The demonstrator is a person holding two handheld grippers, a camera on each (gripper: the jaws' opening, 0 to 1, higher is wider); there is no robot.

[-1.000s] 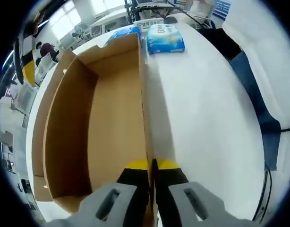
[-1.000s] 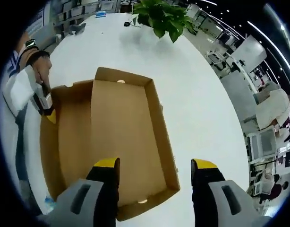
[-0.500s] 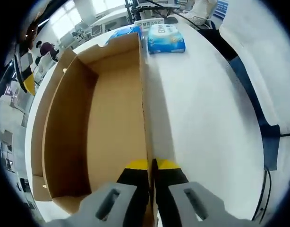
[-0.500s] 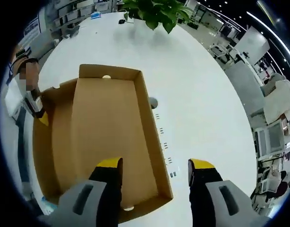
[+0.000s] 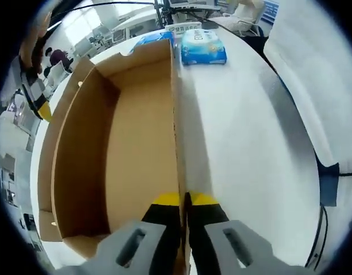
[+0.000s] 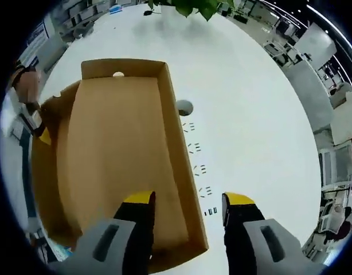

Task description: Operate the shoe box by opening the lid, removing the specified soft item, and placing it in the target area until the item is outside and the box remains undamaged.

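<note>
Left tongs pinched (right tongs agape)

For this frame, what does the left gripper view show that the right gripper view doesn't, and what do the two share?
Left gripper view: a blue tissue pack on the white table beyond the cardboard box's far end, and the left gripper shut on the box's side wall.

Right gripper view: a potted plant's leaves at the table's far end, small dark marks printed on the table beside the box, and the right gripper open, one jaw over the box and the other outside its wall.

Both: the open, empty cardboard box on the white table.
</note>
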